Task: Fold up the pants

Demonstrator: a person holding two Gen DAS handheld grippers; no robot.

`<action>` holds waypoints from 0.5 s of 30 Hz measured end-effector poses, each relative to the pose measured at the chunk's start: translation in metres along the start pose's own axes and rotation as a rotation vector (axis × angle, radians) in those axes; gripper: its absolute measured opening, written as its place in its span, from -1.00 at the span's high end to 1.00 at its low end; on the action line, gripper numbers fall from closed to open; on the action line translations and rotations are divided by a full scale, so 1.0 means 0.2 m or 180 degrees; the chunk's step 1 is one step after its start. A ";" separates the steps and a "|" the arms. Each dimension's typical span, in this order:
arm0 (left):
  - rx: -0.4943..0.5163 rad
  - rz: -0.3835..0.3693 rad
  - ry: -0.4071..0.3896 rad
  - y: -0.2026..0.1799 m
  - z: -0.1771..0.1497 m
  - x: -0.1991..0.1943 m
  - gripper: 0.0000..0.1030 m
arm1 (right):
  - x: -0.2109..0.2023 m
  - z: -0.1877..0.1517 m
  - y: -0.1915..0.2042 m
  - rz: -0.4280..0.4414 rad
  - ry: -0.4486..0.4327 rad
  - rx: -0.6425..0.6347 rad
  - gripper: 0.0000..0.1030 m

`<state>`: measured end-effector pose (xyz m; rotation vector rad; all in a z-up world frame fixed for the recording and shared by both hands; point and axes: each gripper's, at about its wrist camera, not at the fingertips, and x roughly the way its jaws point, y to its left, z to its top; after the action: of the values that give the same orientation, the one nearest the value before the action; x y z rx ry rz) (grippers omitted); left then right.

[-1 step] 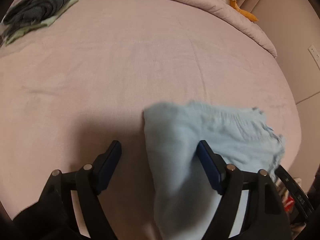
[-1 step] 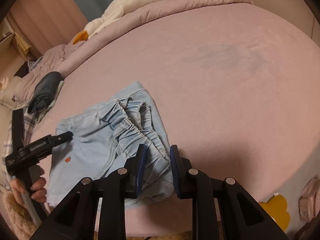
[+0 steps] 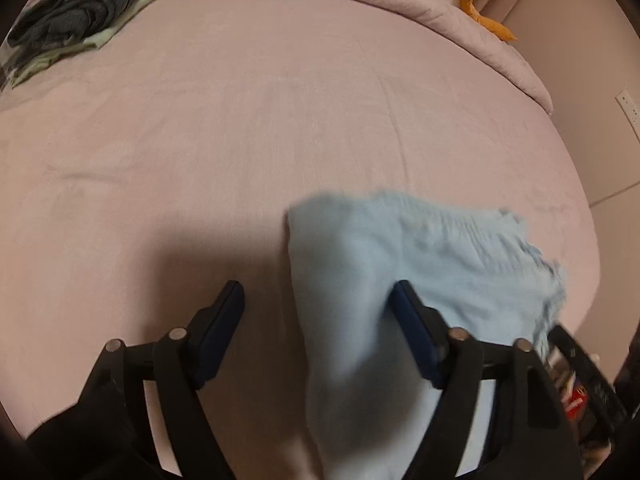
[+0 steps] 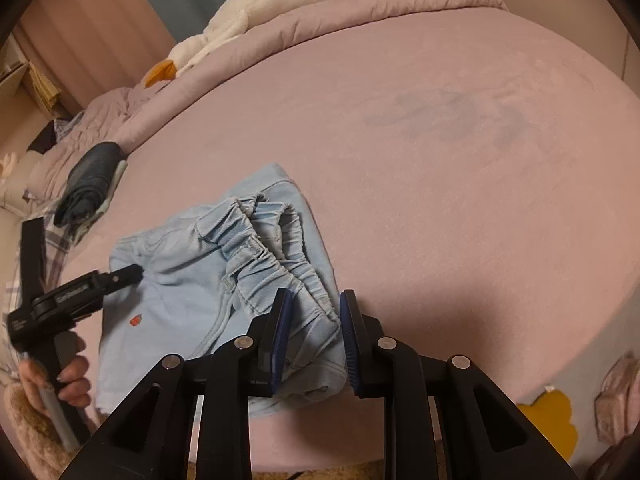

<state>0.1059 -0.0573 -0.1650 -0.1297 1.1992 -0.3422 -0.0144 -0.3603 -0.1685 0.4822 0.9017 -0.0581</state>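
Observation:
Light blue pants (image 4: 192,296) lie bunched on the pink bed near its front edge, elastic waistband (image 4: 276,256) gathered on top. In the left wrist view the pants (image 3: 420,264) lie under and right of my left gripper (image 3: 318,304), which is open with the cloth's left fold between its fingers. That gripper also shows in the right wrist view (image 4: 128,274), at the pants' left edge. My right gripper (image 4: 314,320) is nearly closed around the waistband end of the pants.
A dark folded garment (image 3: 80,12) on a pale cloth lies at the far left of the bed (image 3: 280,100); it also shows in the right wrist view (image 4: 90,180). A white plush goose (image 4: 256,12) rests on the rolled duvet at the back.

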 end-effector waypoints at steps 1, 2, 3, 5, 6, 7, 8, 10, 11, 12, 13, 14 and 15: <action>0.0031 -0.0073 -0.0013 0.00 -0.04 -0.05 -0.38 | -0.02 0.02 0.01 -0.0007 0.0008 -0.0018 0.55; 0.0051 -0.0135 -0.0032 -0.01 -0.06 -0.07 -0.38 | -0.04 0.04 0.02 0.0003 -0.0009 -0.0023 0.52; 0.0079 -0.0211 -0.0047 -0.02 -0.10 -0.10 -0.38 | -0.05 0.06 0.03 0.0014 -0.0049 -0.0031 0.48; 0.0114 -0.0295 -0.0023 -0.03 -0.18 -0.14 -0.38 | -0.05 0.11 0.07 0.0065 -0.0083 -0.0103 0.25; 0.0116 -0.0324 0.0013 -0.03 -0.22 -0.15 -0.38 | -0.04 0.13 0.09 0.0065 -0.0072 -0.0137 0.00; 0.0126 -0.0382 0.0069 -0.03 -0.26 -0.14 -0.38 | -0.02 0.15 0.12 0.0061 -0.0067 -0.0168 -0.18; 0.0122 -0.0412 0.0128 -0.03 -0.30 -0.13 -0.38 | 0.01 0.16 0.13 0.0081 -0.0047 -0.0179 -0.20; 0.0125 -0.0381 0.0212 -0.02 -0.37 -0.10 -0.39 | 0.08 0.18 0.17 0.0212 0.0062 -0.0173 -0.20; 0.0108 -0.0326 0.0223 -0.01 -0.40 -0.08 -0.43 | 0.11 0.19 0.19 0.0268 0.0098 -0.0179 -0.20; 0.0092 -0.0309 0.0203 -0.01 -0.41 -0.08 -0.43 | 0.14 0.19 0.20 0.0267 0.0123 -0.0185 -0.20; 0.0089 -0.0305 0.0142 -0.01 -0.43 -0.08 -0.43 | 0.16 0.18 0.21 0.0163 0.0118 -0.0189 -0.10; 0.0116 -0.0277 0.0107 -0.02 -0.44 -0.09 -0.43 | 0.17 0.18 0.22 0.0107 0.0097 -0.0184 -0.02; 0.0163 -0.0231 0.0096 -0.03 -0.45 -0.09 -0.44 | 0.18 0.18 0.21 0.0108 0.0081 -0.0154 0.10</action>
<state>0.0154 -0.0494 -0.1808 -0.1242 1.2165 -0.4395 0.0454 -0.3319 -0.1618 0.4539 0.9176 0.0007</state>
